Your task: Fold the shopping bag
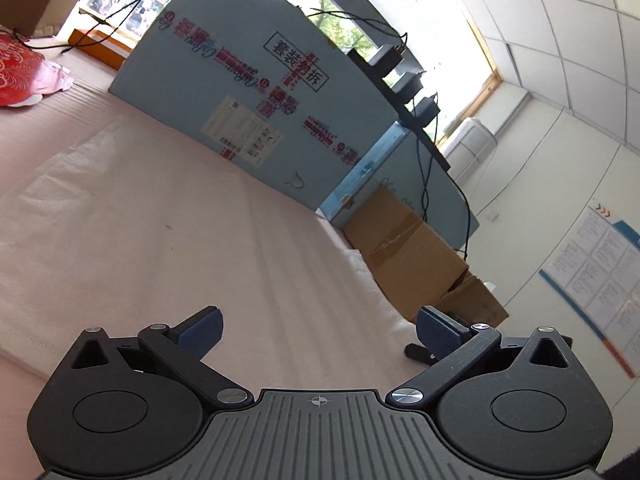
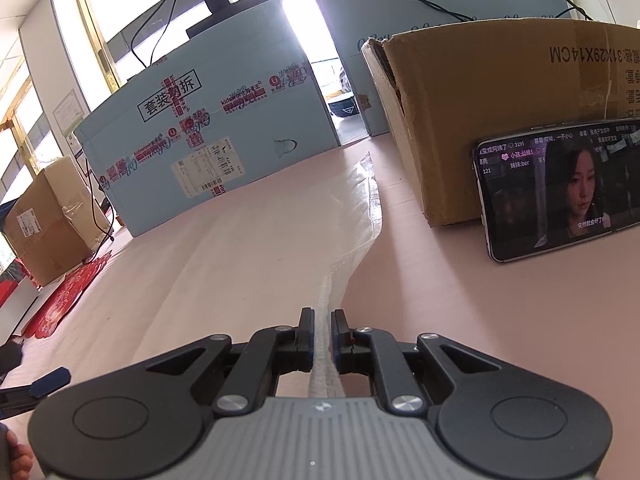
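Note:
The shopping bag (image 2: 356,220) is thin, translucent white plastic, lying flat on the pink table cover (image 2: 460,300). Its gathered edge runs as a narrow strip straight into my right gripper (image 2: 322,314), whose jaws stand nearly together, pressed on that strip. In the left wrist view the bag (image 1: 60,168) shows as a pale sheet at the far left. My left gripper (image 1: 318,316) hangs wide open above the bare cover, nothing between its blue pads. One left fingertip (image 2: 50,380) shows at the lower left of the right wrist view.
A big light-blue carton (image 2: 208,132) stands across the back. A brown cardboard box (image 2: 500,120) sits at the right with a lit phone (image 2: 560,188) leaning on it. Red printed items (image 2: 68,292) lie at the left. More brown boxes (image 1: 404,252) stand beyond the table's edge.

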